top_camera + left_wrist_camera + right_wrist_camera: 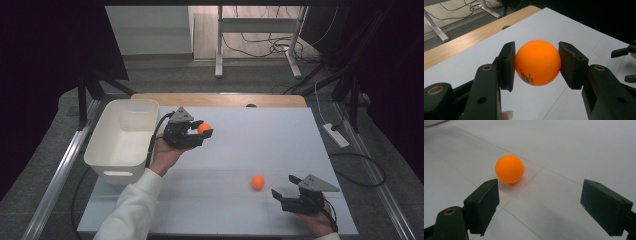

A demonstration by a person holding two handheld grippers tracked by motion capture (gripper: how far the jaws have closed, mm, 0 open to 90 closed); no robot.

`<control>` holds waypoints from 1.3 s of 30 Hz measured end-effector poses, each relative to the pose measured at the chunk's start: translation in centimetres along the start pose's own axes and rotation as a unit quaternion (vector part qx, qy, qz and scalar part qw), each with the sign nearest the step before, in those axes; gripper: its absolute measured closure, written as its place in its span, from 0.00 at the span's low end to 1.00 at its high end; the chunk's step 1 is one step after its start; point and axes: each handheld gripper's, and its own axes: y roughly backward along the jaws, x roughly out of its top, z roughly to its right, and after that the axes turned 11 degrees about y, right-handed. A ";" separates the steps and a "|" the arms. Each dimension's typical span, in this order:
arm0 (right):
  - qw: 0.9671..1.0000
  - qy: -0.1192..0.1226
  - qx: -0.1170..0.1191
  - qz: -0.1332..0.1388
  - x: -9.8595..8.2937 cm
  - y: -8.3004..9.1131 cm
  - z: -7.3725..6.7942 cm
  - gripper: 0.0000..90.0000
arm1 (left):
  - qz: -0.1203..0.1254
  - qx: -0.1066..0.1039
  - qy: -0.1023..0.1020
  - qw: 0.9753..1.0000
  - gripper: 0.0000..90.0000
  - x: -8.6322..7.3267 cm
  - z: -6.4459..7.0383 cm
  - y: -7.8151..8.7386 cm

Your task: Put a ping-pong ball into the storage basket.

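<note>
Closest to the lens in the left gripper view, an orange ball (pixel 537 62) with small black print on its underside sits squeezed between the two black pads of the left gripper (pixel 536 63), lifted above the white table (pixel 579 32). From the high view, that gripper hangs just beside the white plastic bin (pixel 122 137), ball pointing away from it. A second orange ball (pixel 257 182) rests on the table, near the right gripper (pixel 284 194), whose jaws stand wide apart and hold nothing. In the right gripper view this ball lies just beyond the left-hand jaw, untouched.
</note>
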 end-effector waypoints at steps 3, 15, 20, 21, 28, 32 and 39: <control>1.000 0.000 -0.001 0.000 0.0 0.0 0.0 0.17 | 0.004 0.001 -0.001 1.000 0.56 0.2 0.0 0.3; 1.000 -0.001 -0.001 -0.001 0.0 0.0 0.0 0.17 | 0.012 0.012 -0.005 1.000 0.56 0.8 -0.1 1.4; 1.000 0.001 -0.003 -0.002 0.1 0.1 -0.1 0.17 | 0.016 0.016 -0.004 1.000 0.56 1.0 -0.1 1.8; 1.000 0.001 -0.003 -0.002 0.1 0.1 -0.1 0.17 | 0.017 0.016 -0.004 1.000 0.56 1.0 -0.1 1.9; 1.000 0.001 -0.002 -0.002 0.0 0.0 0.0 0.17 | 0.019 0.020 -0.007 1.000 0.56 1.3 -0.2 2.2; 1.000 0.002 -0.003 -0.003 0.0 0.1 0.0 0.17 | 0.021 0.022 -0.011 0.999 0.56 1.5 -0.1 2.3; 1.000 0.001 -0.003 -0.001 0.0 0.1 0.0 0.17 | 0.036 0.029 -0.009 0.999 0.56 2.0 -0.3 3.4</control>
